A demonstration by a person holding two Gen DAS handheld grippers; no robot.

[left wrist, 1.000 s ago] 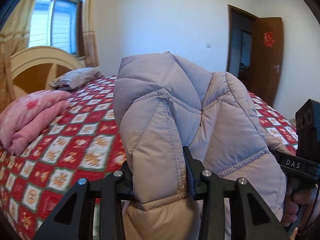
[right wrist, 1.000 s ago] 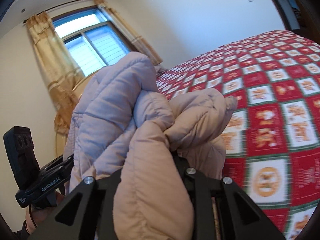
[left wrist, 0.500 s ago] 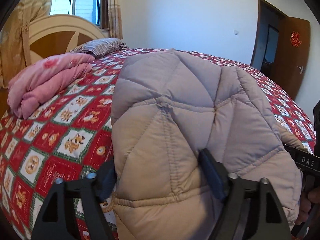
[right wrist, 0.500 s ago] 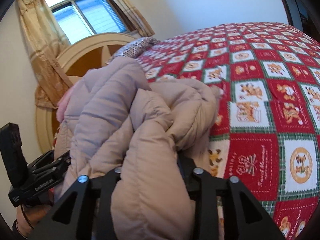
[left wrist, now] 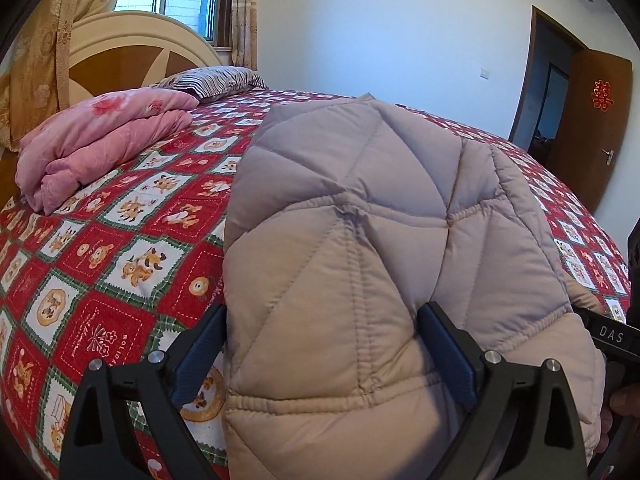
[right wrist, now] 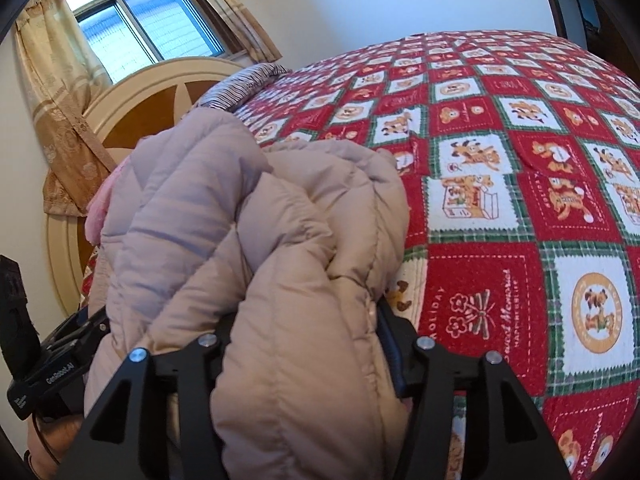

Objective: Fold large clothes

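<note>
Hiding bedspread [left wrist: 120, 240]: bundled jacket [left wrist: 360, 240].

Home bedrm, bed [left wrist: 120, 240] w/ red quilt, headboard [left wrist: 132, 44], pillow [left wrist: 212, 82], curtained window [right wrist: 148, 28], door [left wrist: 596, 128]

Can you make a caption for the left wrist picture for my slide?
The left gripper has just opened around a puffy beige quilted jacket on the red teddy-bear patchwork bedspread.
</note>
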